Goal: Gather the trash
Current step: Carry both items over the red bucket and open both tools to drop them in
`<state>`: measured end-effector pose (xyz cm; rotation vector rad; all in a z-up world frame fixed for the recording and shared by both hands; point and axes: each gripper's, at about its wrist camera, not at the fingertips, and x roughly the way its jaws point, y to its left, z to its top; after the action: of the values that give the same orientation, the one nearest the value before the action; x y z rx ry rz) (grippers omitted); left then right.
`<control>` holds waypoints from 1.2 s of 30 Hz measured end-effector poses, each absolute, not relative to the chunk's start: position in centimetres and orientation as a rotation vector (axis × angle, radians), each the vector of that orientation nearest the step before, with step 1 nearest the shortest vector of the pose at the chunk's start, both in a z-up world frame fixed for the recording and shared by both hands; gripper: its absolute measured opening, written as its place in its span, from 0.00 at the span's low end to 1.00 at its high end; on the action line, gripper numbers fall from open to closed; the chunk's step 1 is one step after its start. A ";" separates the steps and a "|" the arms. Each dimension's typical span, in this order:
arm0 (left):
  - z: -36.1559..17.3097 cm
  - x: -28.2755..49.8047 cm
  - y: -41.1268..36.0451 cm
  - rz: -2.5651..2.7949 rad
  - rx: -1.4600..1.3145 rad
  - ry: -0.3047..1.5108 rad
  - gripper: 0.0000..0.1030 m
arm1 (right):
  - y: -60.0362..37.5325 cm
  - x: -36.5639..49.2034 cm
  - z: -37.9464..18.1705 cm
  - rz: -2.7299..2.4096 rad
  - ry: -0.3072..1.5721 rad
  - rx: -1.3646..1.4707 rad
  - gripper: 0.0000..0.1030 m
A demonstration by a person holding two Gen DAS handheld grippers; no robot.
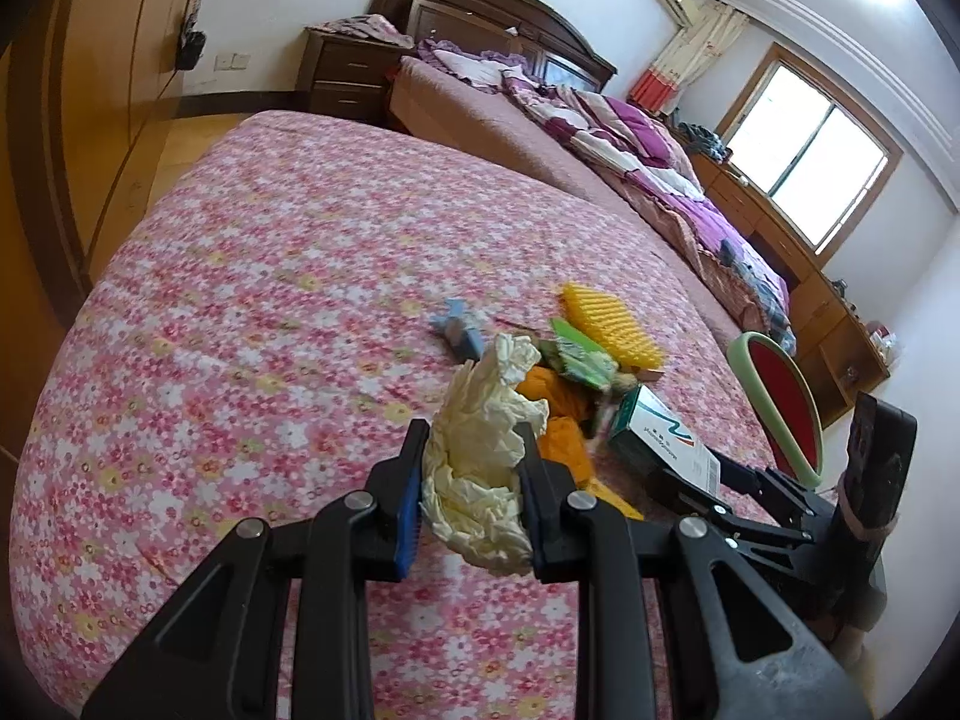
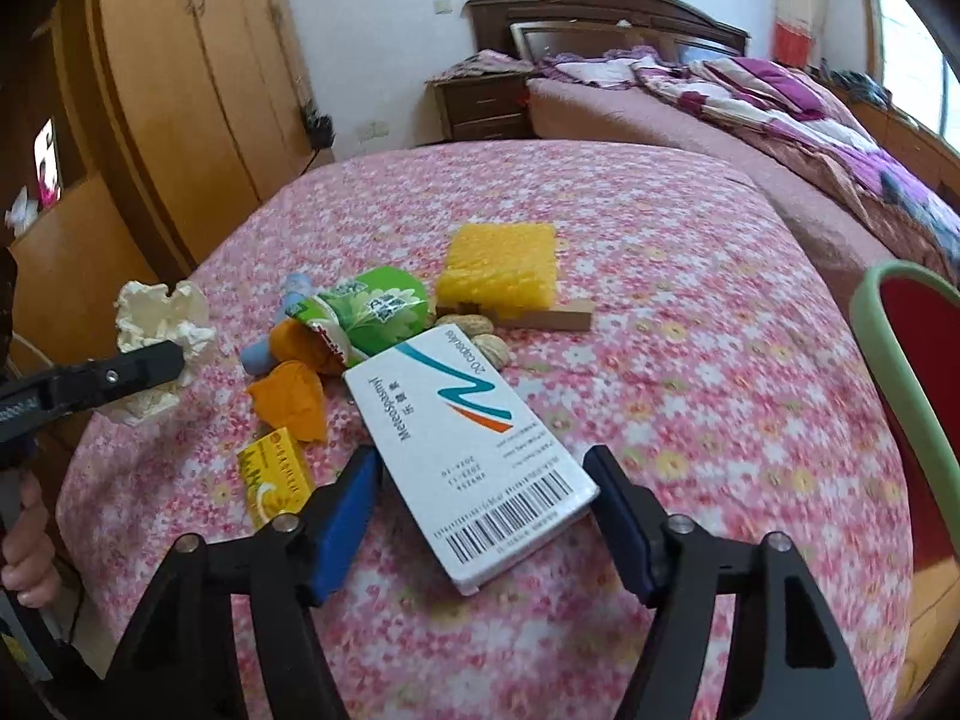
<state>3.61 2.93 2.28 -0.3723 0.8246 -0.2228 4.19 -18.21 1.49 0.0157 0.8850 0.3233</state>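
Left gripper (image 1: 474, 474) pinches crumpled cream tissue (image 1: 480, 450); right gripper's (image 2: 483, 516) parted fingers flank, untouching, a white capsule carton (image 2: 474, 450); remaining litter beyond.

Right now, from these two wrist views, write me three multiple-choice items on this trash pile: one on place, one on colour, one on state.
1. Where does the white capsule box with the barcode lie?
A. between the right tool's open blue pads
B. on the nightstand
C. on the floor

2. What colour is the bristly plastic pad beyond the pile?
A. blue
B. yellow
C. black

3. What is the left tool doing?
A. hanging open and bare
B. clamped on the crumpled cream paper wad
C. gripping the green packet

Answers: 1 A, the box sits on the floral cover between both pads; 2 B, it is plainly yellow; 3 B, both pads press the wad's sides.
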 end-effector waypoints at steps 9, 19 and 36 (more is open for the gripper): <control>4.2 4.3 -0.1 -0.308 -0.332 0.801 0.26 | -22.0 1.0 4.6 0.227 0.775 0.140 0.69; 6.3 5.9 -6.0 -0.422 -0.254 0.803 0.26 | -27.7 -0.2 6.4 0.103 0.700 0.268 0.69; 7.8 10.7 -22.4 -0.662 -0.064 0.847 0.26 | -41.5 -1.0 7.3 -0.194 0.623 0.368 0.69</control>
<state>10.69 -22.37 7.83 -0.0640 0.8470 -0.6617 -1.02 -41.45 7.26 0.3683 0.6235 -0.1941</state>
